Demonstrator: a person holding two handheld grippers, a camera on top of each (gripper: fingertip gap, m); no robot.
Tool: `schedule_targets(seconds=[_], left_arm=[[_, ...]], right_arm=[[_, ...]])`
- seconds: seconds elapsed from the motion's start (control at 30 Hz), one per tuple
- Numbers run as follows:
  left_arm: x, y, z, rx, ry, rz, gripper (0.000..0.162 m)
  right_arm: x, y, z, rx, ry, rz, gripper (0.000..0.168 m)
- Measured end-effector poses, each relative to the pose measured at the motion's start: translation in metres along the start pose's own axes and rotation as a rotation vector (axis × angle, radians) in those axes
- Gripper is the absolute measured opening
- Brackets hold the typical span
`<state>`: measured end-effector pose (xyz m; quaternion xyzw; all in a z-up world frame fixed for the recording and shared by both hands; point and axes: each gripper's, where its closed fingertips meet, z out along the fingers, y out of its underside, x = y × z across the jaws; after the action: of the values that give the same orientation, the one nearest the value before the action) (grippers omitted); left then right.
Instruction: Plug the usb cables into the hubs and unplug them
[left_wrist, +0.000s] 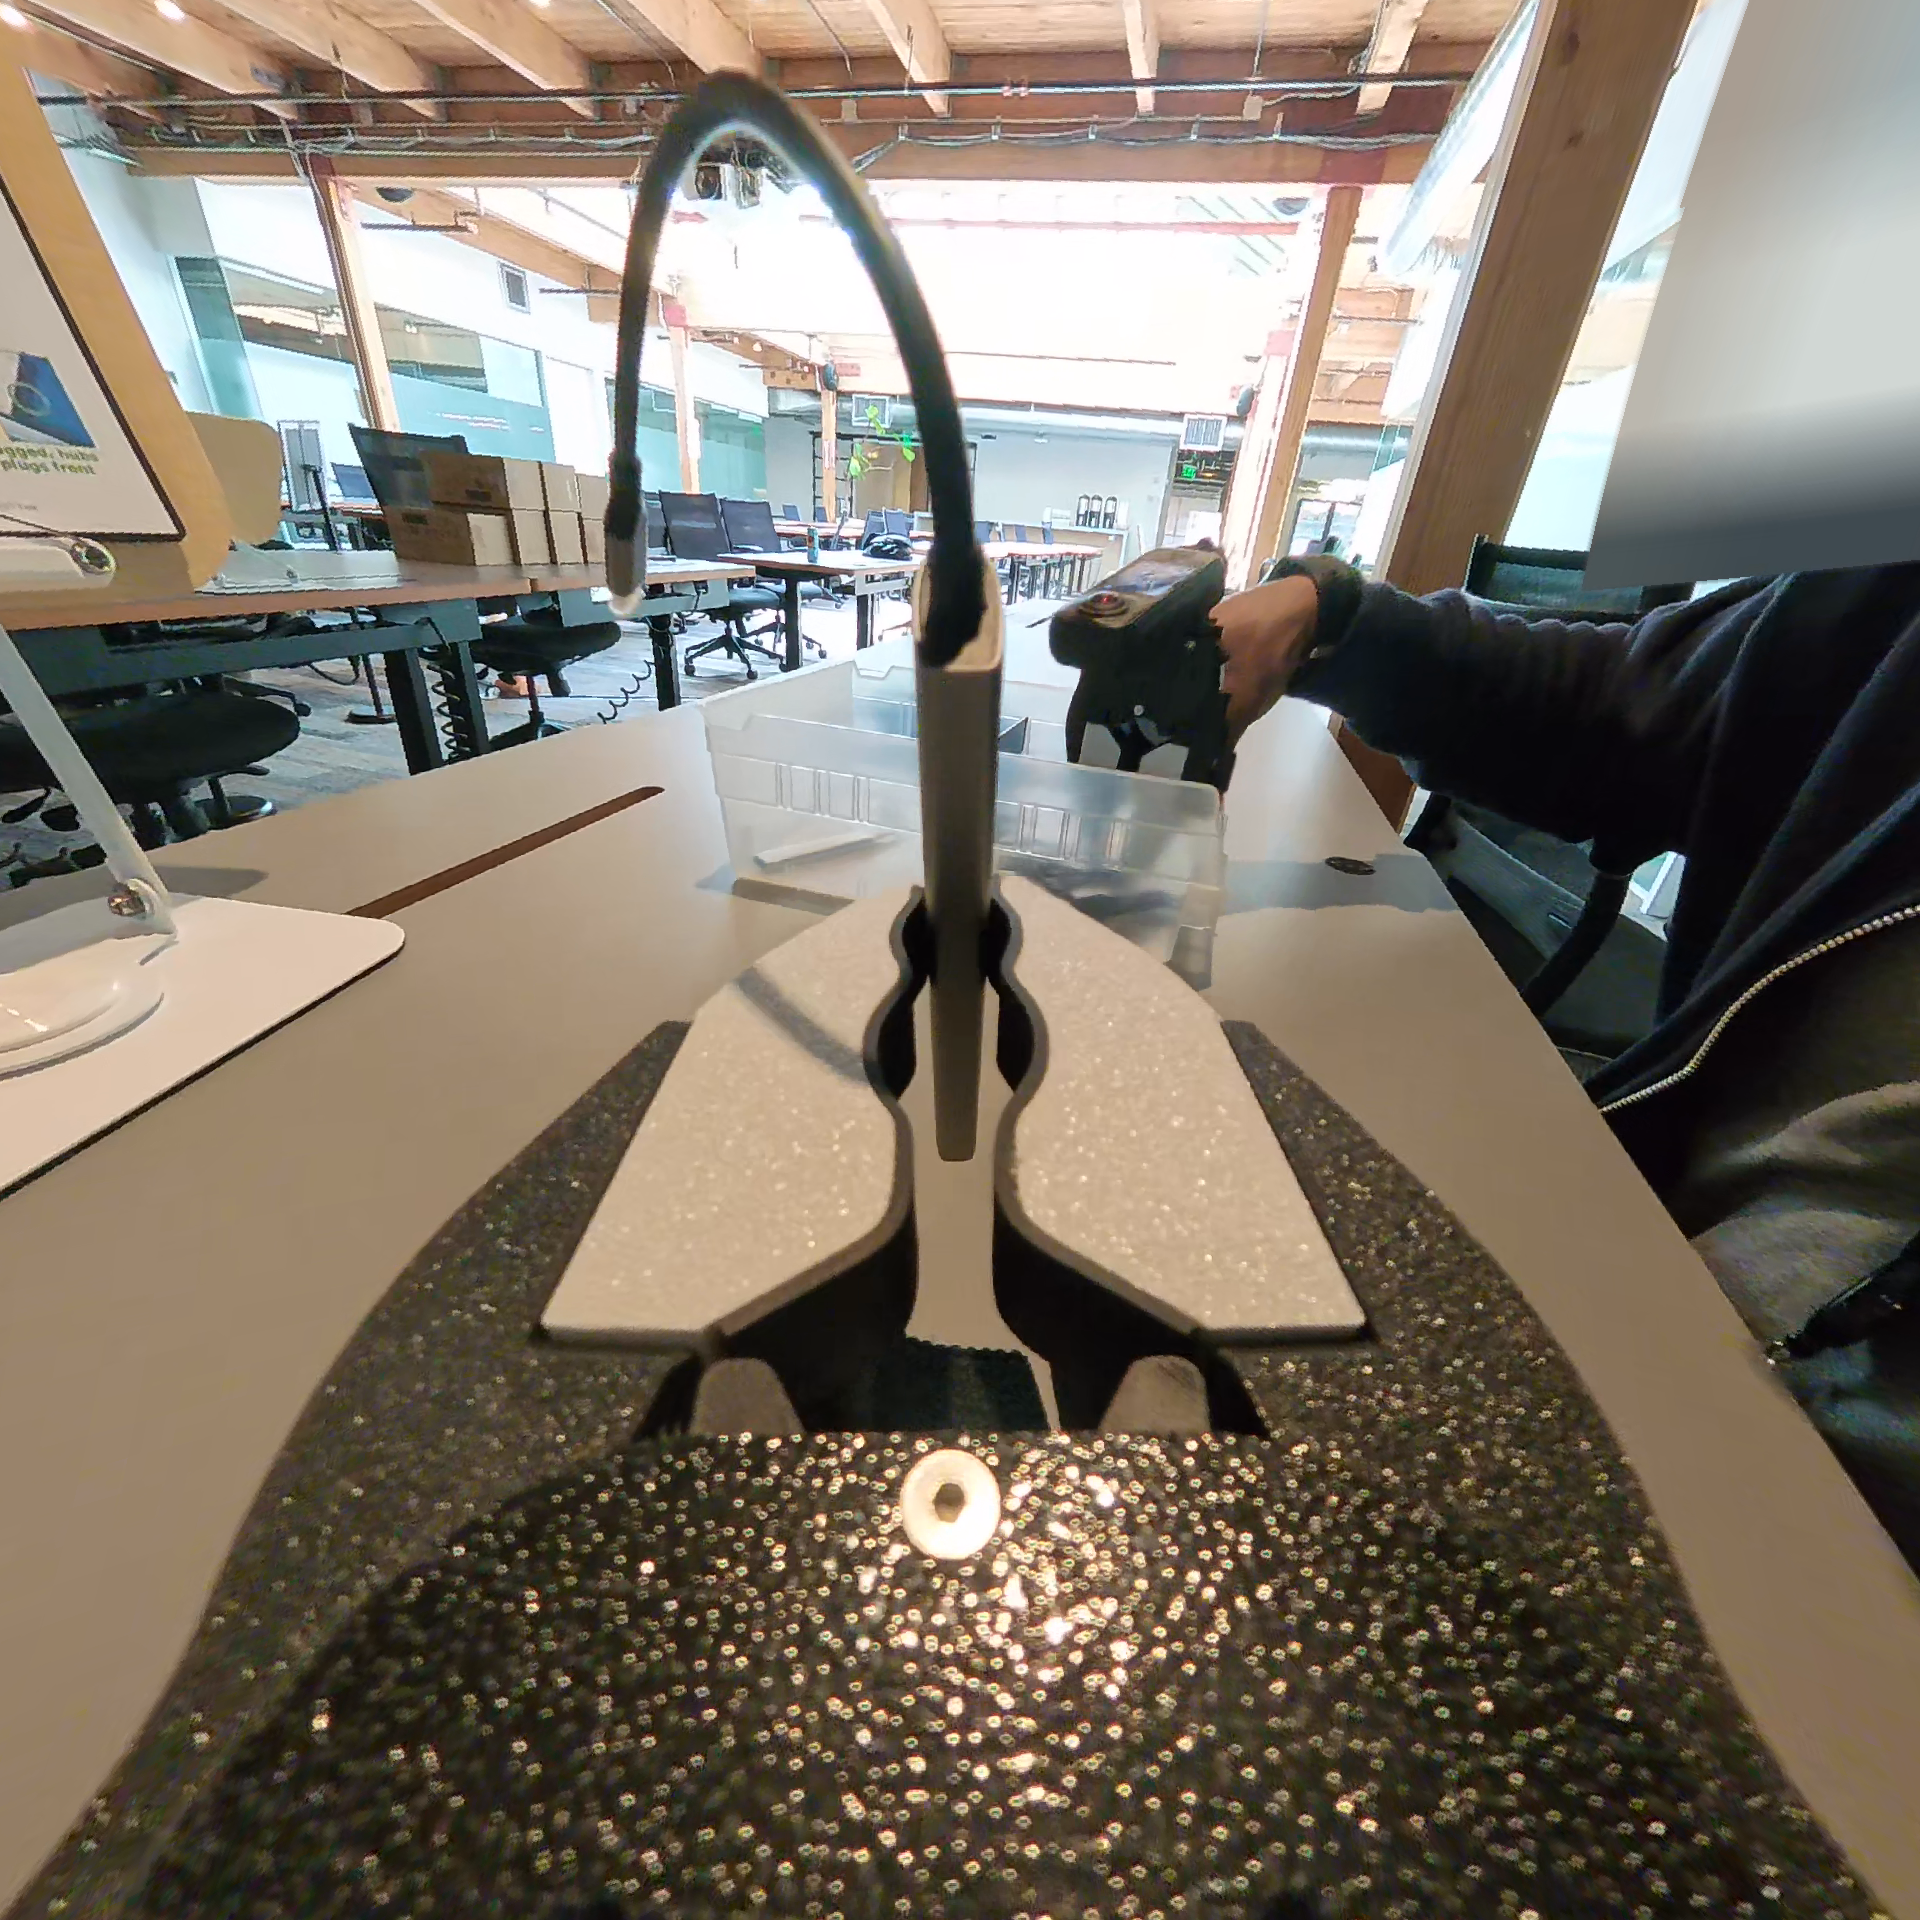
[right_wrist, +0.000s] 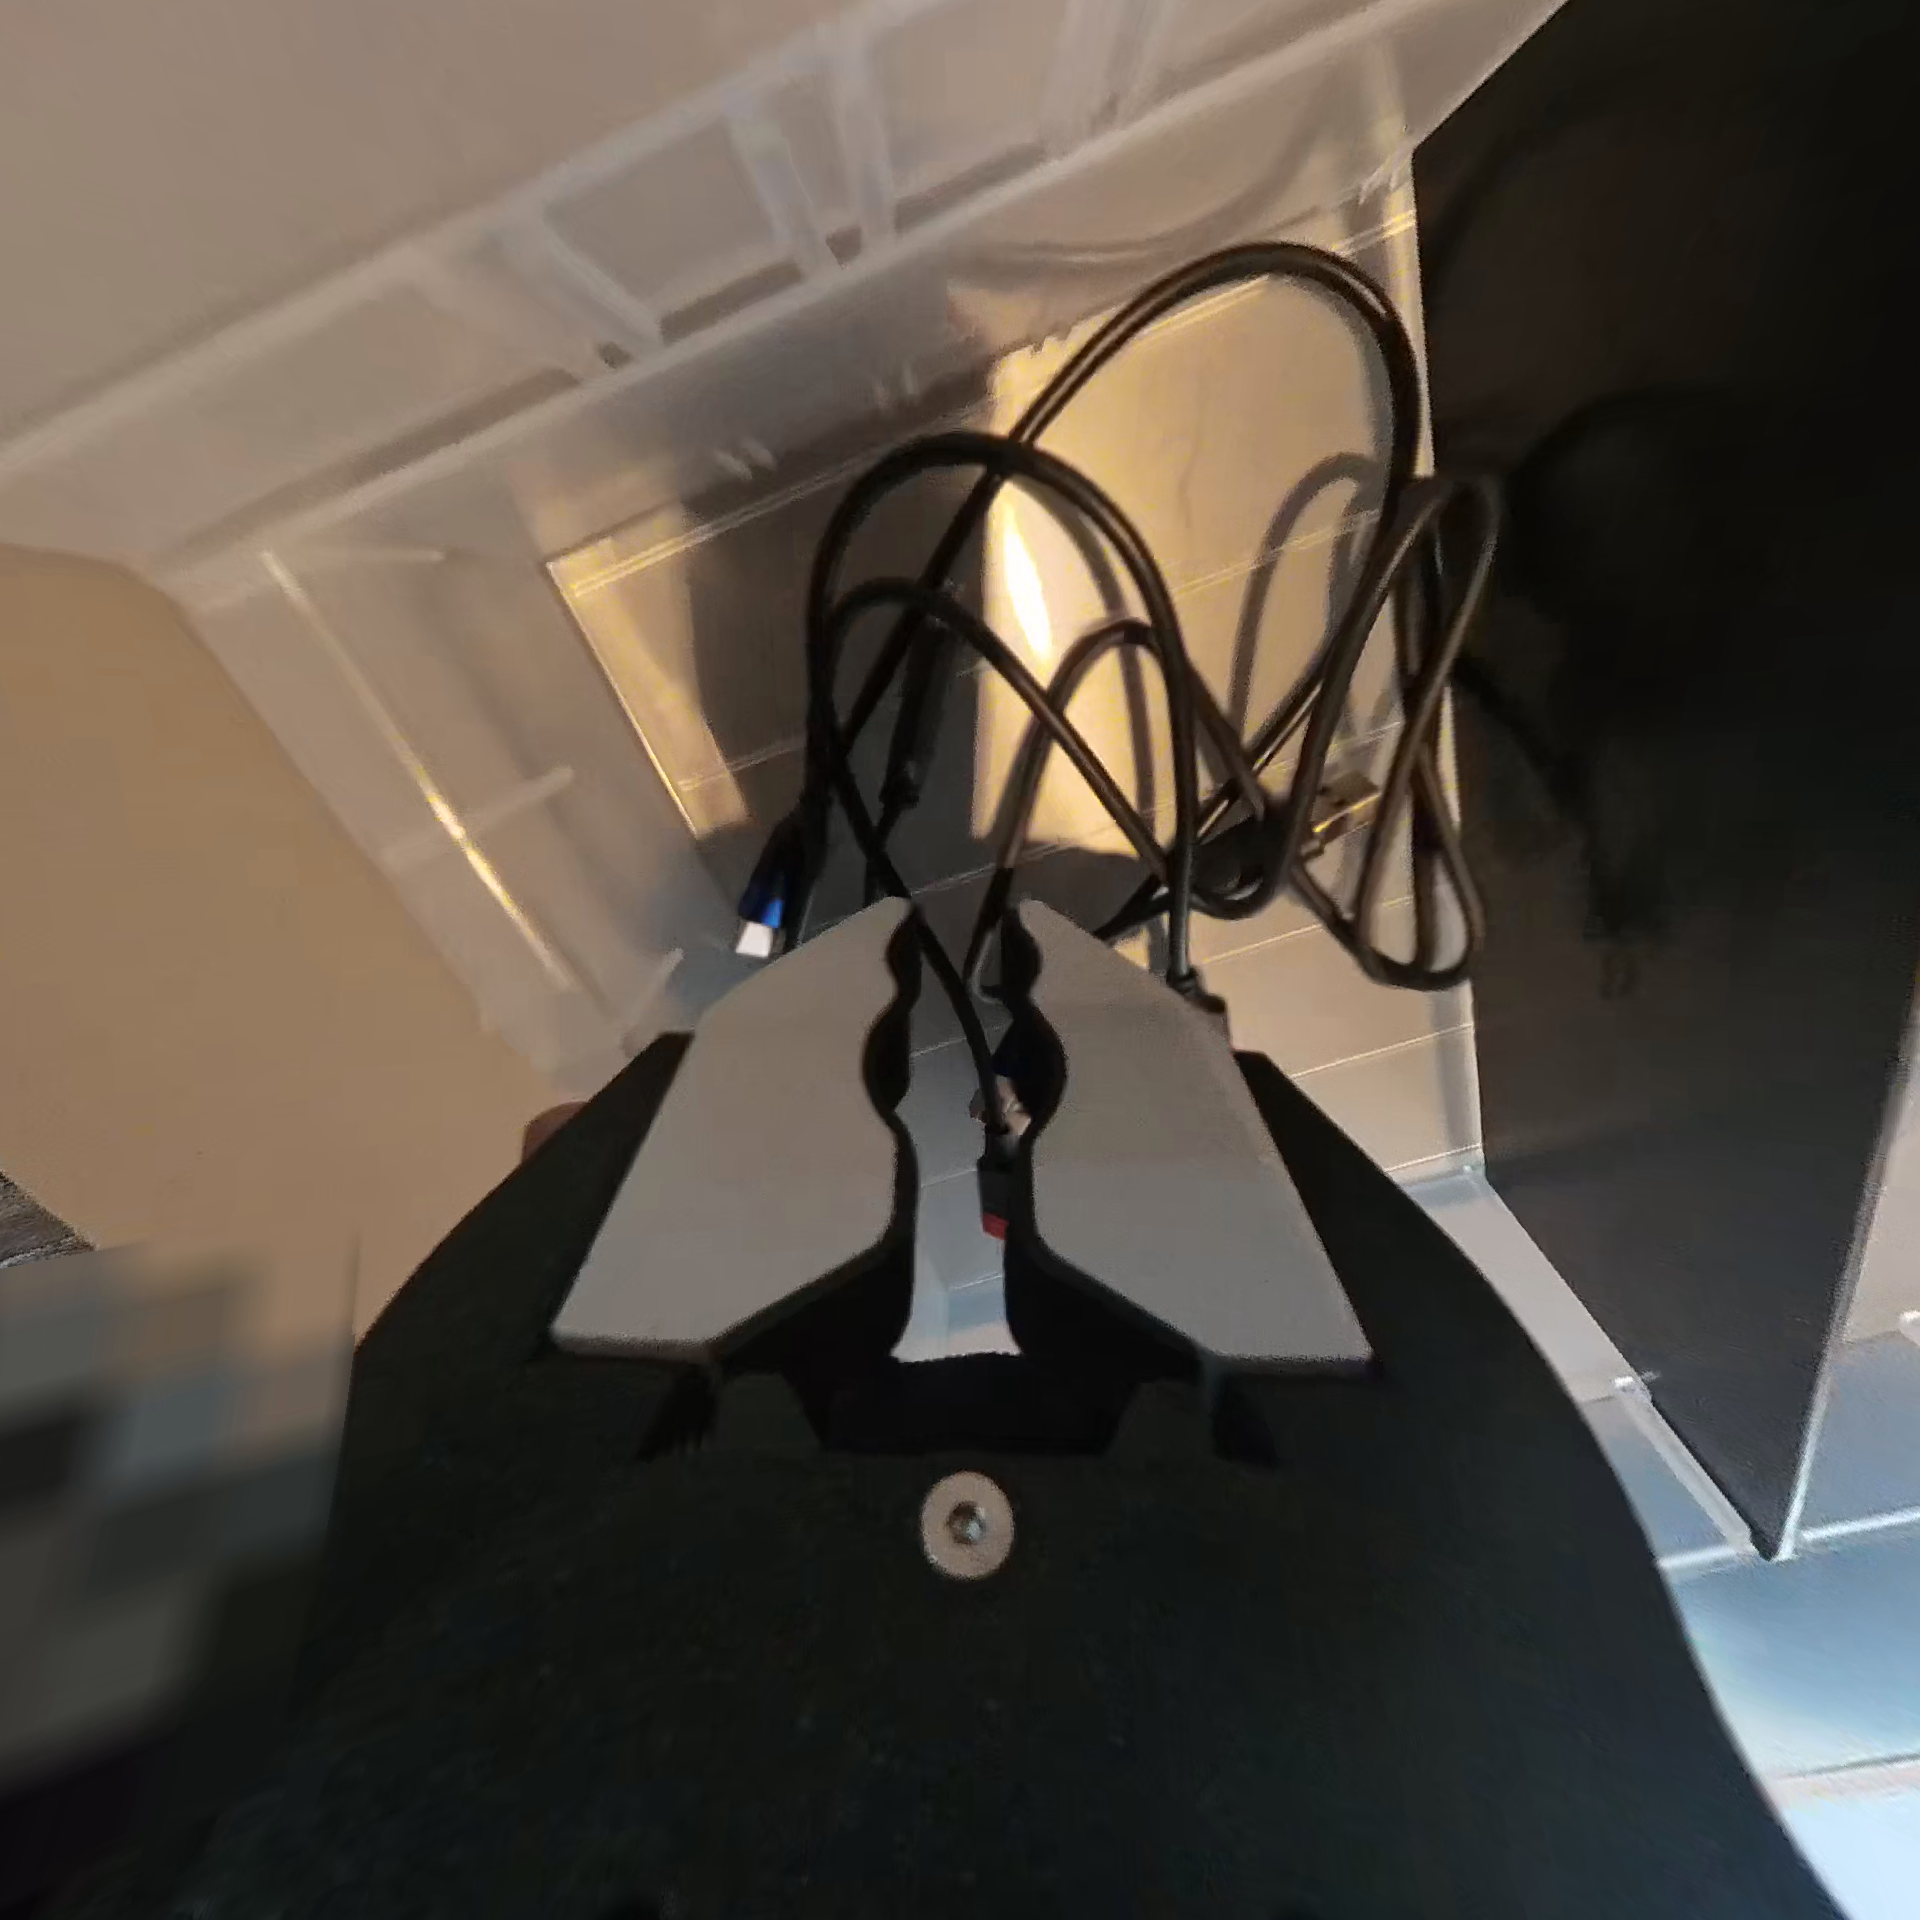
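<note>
The grey USB hub (left_wrist: 958, 883) is held upright, clamped between the fingers of the left tool (left_wrist: 958, 935) above the tabletop (left_wrist: 520, 1039), its black lead (left_wrist: 748, 208) arched over with the plug (left_wrist: 621, 540) hanging free. Behind it, a clear plastic bin (left_wrist: 1101, 821) is seen. Inside that bin (right_wrist: 582, 343), the right tool (right_wrist: 961, 925) is nearly closed around a thin black cable (right_wrist: 935, 966) from the tangled USB cables (right_wrist: 1299, 727).
</note>
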<state>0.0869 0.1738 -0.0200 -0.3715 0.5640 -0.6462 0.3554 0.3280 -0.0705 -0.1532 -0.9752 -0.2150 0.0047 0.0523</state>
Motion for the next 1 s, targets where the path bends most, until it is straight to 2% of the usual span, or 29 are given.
schedule_targets(seconds=[0.03, 0.3, 0.53, 0.8, 1.0], left_arm=[[0.0, -0.001, 0.0, 0.003, 0.0, -0.001, 0.009], [0.006, -0.009, -0.001, 0.044, 0.026, -0.011, 0.009], [0.014, -0.034, -0.014, 0.246, 0.161, -0.159, 0.01], [0.025, -0.053, -0.027, 0.395, 0.282, -0.215, 0.009], [0.025, -0.086, -0.063, 0.737, 0.432, -0.342, 0.009]], right_arm=[[0.002, -0.001, 0.0, 0.003, 0.01, 0.005, 0.004], [0.009, 0.001, -0.002, -0.003, 0.053, 0.036, 0.003], [0.011, -0.001, -0.029, 0.039, 0.125, 0.031, 0.003], [0.01, -0.002, -0.044, 0.077, 0.155, 0.037, 0.003], [0.009, 0.001, -0.04, 0.086, 0.159, 0.056, 0.003]])
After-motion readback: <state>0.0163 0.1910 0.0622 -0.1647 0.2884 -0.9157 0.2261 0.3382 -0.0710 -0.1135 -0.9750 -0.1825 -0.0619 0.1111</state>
